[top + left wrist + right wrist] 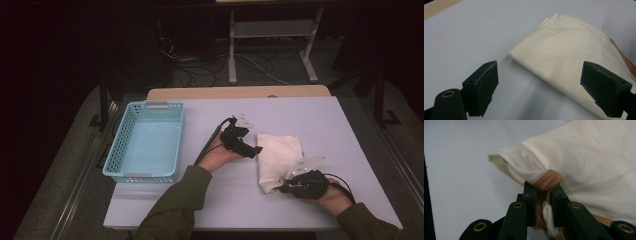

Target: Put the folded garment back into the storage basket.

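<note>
On the table [200,200], the right gripper [544,192] pinched the cloth [280,150] (tan hem); the left gripper [539,90], jaws apart, likely needed its left edge next.

A tan strap [548,180] of the cream cloth bag [596,162] is clamped between the right gripper [544,195] jaws above the white table [461,170].

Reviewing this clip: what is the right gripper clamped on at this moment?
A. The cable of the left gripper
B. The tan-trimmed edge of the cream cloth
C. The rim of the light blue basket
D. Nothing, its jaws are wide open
B. In the right gripper view the right gripper has its jaws pinched on the tan band at the edge of the cream cloth; the basket sits apart at the table's left.
</note>
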Demonstrator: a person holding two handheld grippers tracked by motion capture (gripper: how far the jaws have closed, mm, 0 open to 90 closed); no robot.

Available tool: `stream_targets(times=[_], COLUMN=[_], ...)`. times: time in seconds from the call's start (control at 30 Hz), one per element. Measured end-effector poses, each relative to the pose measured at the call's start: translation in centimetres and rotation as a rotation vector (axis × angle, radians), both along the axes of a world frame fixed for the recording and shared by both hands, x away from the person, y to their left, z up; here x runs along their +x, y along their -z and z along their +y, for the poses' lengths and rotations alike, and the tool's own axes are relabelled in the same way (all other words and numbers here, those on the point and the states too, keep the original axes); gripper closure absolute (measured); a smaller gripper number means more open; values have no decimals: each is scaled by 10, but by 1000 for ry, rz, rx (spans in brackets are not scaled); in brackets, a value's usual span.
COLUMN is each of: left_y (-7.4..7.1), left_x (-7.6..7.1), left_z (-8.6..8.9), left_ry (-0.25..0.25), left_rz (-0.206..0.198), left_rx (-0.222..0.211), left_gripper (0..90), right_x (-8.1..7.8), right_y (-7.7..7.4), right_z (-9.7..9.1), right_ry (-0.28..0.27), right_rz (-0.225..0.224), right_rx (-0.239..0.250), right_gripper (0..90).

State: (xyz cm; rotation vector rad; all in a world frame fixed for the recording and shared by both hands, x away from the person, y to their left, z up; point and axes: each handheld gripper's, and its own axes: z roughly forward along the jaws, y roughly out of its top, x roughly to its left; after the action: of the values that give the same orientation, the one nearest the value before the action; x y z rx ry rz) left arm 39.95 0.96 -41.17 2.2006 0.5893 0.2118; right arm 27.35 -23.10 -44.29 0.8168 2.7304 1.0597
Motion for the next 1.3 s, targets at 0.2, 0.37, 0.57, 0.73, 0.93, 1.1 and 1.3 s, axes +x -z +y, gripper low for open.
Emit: stream_targets(times=[0.2, 0.37, 0.57, 0.73, 0.93, 1.1, 1.3], left_y=[3, 10, 20, 24, 31, 34, 36], left_x=[12, 26, 43, 53, 54, 53, 51], left_z=[-10, -19, -26, -29, -33, -35, -38], left_ry=[-11, -17, -51, -59, -64, -64, -48], left_rz=[4, 21, 48, 64, 83, 94, 117], left_rx=[-6, 7, 10, 14, 44, 58, 63], left_gripper=[170, 228, 304, 373, 442, 499, 571], right_x=[0, 0, 0, 0, 0, 0, 0], right_y=[0, 0, 0, 0, 0, 0, 0], right_z=[0, 0, 0, 0, 0, 0, 0], right_ry=[1, 3, -1, -1, -1, 0, 1], right_rz=[0, 4, 4, 4, 3, 3, 3], right_rx=[-3, -2, 0, 0, 0, -1, -2], right_gripper=[769, 769, 769, 769, 769, 769, 769])
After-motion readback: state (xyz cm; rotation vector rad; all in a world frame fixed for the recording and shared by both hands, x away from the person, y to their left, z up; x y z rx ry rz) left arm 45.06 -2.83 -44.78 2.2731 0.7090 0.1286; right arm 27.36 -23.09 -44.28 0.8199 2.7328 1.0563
